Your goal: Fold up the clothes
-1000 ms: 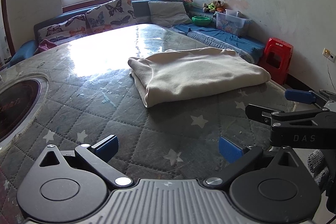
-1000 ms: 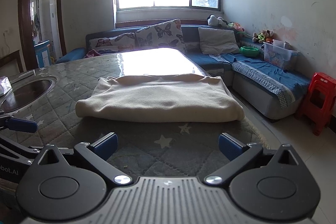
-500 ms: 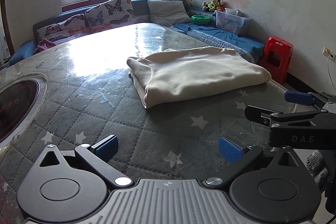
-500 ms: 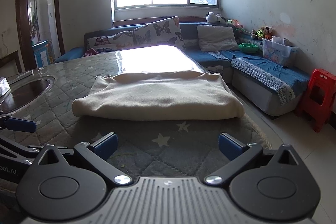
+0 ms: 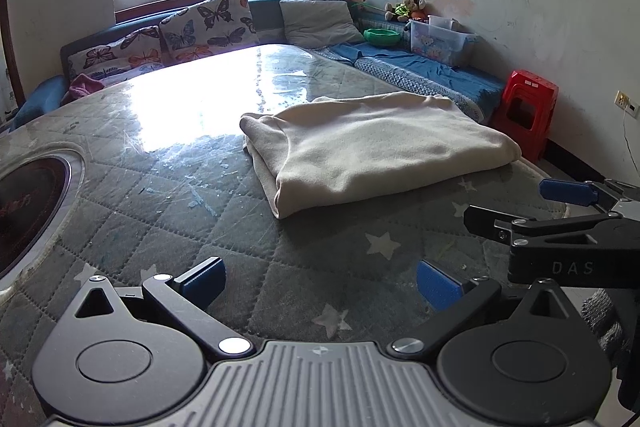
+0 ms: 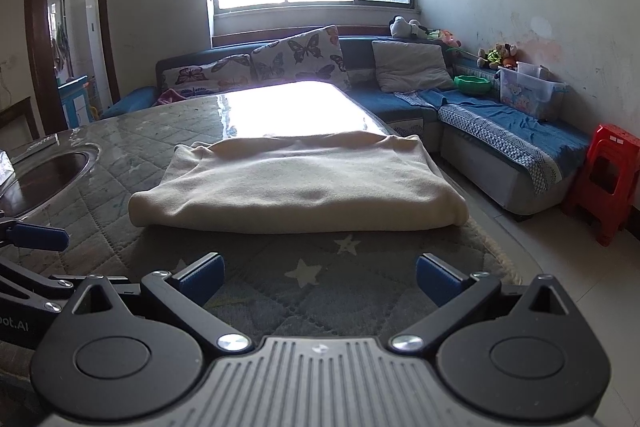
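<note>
Lying folded on the worktop, the cream garment looks soft, floppy; both empty tools, left tool and right tool, gape; pinch its corners.

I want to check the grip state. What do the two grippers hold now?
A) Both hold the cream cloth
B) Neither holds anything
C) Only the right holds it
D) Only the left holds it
B: the left gripper and right gripper are open and empty, short of the folded cream cloth.
</note>
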Available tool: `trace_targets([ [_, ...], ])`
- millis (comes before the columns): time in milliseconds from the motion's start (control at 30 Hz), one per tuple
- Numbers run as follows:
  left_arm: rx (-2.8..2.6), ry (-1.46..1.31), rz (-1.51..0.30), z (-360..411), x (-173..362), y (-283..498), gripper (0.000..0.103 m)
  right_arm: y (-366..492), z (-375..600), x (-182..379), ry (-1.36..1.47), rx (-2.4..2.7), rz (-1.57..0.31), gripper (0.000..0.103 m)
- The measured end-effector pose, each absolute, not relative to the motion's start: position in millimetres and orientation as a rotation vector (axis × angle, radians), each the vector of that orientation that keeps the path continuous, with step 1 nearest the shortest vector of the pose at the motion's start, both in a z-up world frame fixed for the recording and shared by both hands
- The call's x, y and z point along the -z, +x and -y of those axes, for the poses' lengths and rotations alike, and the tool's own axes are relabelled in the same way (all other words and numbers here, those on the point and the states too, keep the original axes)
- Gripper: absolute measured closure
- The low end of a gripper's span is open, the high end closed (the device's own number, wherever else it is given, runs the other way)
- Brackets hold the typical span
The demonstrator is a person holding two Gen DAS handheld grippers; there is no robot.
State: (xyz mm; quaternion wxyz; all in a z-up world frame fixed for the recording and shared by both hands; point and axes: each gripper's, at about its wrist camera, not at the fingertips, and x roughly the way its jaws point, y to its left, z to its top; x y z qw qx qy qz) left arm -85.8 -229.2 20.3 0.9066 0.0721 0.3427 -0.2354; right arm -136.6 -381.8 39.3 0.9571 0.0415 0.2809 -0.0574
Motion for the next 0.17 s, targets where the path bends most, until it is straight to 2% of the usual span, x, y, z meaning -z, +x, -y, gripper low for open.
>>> trace_targets([
  [167, 0.487, 0.147, -0.716, 229.7, -20.1, -81.0, 0.000, -133.4, 381.7, -38.4, 0.089, 0.113, -0.577, 0.000],
])
